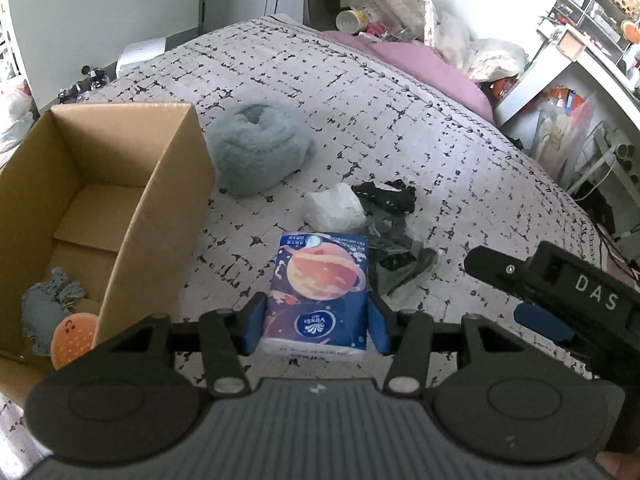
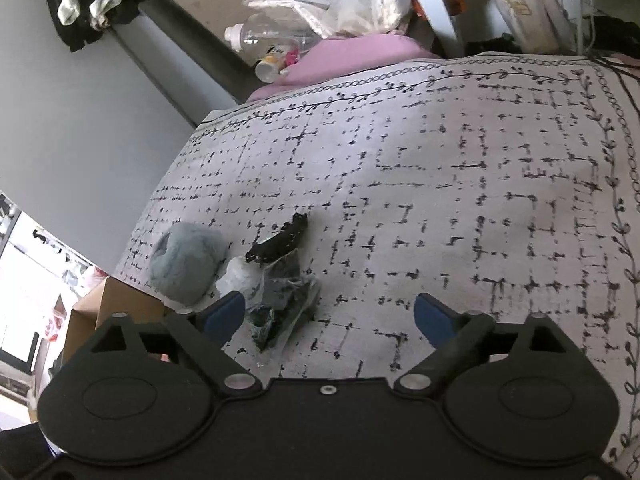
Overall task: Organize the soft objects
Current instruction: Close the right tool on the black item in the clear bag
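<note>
My way to the open cardboard box point(image 1: 132, 184) lies clear across patterned bedspread point(image 1: 400, 128); the fluffy grey cushion point(image 1: 260, 152) and a crumpled heap of bags point(image 1: 372, 220) crowd the middle, bare bed beyond.

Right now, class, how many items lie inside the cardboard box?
2: a grey-blue frayed cloth on the cardboard box floor and an orange round pad beside it at the near corner; more could hide behind the near wall.

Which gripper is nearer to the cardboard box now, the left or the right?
Left. The left gripper, holding the tissue pack, is right beside the cardboard box. The right gripper is farther off, over the bedspread.
</note>
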`<state>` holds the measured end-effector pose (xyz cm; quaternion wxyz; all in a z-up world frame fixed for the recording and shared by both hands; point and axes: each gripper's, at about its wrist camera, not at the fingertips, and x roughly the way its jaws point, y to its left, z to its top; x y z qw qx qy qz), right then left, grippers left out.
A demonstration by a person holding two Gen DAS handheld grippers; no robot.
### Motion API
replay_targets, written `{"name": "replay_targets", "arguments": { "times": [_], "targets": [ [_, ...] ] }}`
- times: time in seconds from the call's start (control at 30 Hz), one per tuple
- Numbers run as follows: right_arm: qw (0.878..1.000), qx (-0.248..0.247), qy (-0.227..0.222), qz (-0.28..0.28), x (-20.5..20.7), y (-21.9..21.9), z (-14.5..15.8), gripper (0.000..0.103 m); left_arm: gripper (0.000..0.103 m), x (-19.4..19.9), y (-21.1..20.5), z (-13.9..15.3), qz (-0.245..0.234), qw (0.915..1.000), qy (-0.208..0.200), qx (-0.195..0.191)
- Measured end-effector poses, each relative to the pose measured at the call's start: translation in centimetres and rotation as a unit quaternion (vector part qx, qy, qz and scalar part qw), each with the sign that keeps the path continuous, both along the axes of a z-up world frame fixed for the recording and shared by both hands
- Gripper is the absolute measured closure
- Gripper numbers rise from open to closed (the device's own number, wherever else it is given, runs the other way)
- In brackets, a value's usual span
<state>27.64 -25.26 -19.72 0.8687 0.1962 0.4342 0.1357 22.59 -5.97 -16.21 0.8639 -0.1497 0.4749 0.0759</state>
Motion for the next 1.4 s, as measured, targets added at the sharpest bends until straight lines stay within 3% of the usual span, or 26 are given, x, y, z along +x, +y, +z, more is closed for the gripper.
{"name": "replay_targets", "arguments": {
  "times": [0.33,0.53,0.73,0.8,0.83,0.87,1.07,1.4],
  "targets": [
    [1.000,0.013,0.007,0.026,2.1,2.8,-1.5,0.011,0.052,0.7,1.0,-2.0,0.010,0.9998,0.014,-0.005],
    [0.999,0.014,0.033,0.032,3.6,4.1,-2.8,0.023,0.052,1.4,1.4,-2.9,0.012,0.9996,0.025,-0.007],
    [0.998,0.038,0.043,0.018,4.0,3.7,-3.4,0.023,0.052,1.9,1.3,-3.2,0.005,0.9996,0.029,-0.005],
    [0.998,0.037,0.037,0.020,3.9,3.7,-3.5,0.034,0.052,1.9,1.3,-3.2,0.005,0.9996,0.029,-0.004],
    [0.998,0.035,0.038,0.025,3.9,3.7,-3.6,0.056,0.052,1.9,1.3,-3.2,0.005,0.9996,0.028,-0.003],
    [0.998,0.037,0.045,0.030,4.0,3.8,-3.8,0.061,0.052,1.9,1.3,-3.1,0.005,0.9996,0.026,-0.003],
    [0.998,0.045,0.033,0.025,3.1,3.1,-3.3,0.069,0.052,1.2,1.2,-2.6,0.007,0.9997,0.022,-0.005],
    [0.999,0.043,-0.003,0.006,0.2,1.1,-0.5,0.071,0.052,-0.9,1.3,0.1,0.003,1.0000,-0.005,-0.004]
  ]
}}
